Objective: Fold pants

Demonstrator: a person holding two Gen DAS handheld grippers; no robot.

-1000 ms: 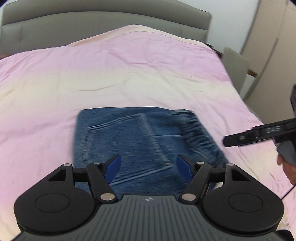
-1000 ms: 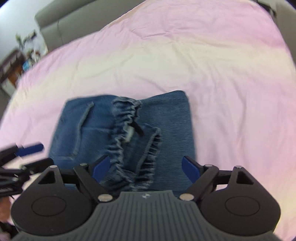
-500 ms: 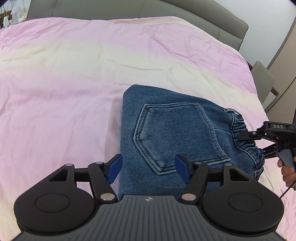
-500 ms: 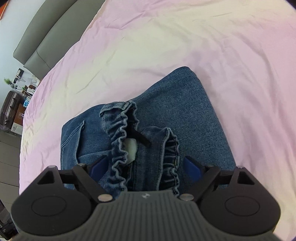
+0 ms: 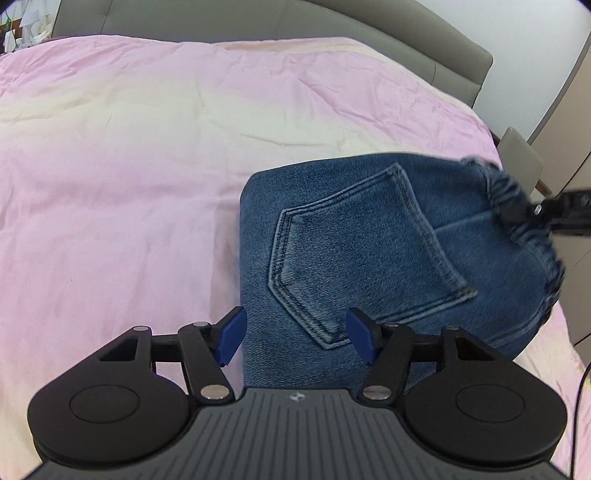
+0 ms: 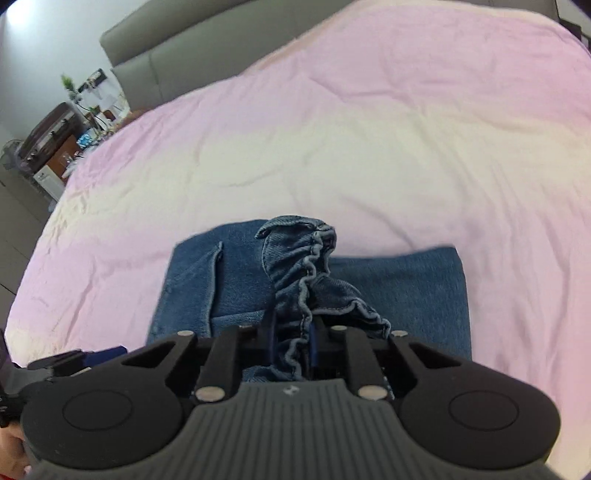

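At six o'clock on the bed [image 6: 369,147], the right tool [image 6: 293,347] is pinching the soft, heavy pants [image 6: 406,280] by the waistband [image 6: 306,273]; the left tool [image 5: 293,334], closing, is gripping nothing.

Bedroom, pink-sheeted bed [image 5: 147,147], padded headboard [image 5: 424,40]

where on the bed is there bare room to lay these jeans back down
The pink bedspread is bare between the folded blue denim jeans and the grey headboard. Crowded near the elastic waistband, pinched by the right gripper; the left gripper is closing there.
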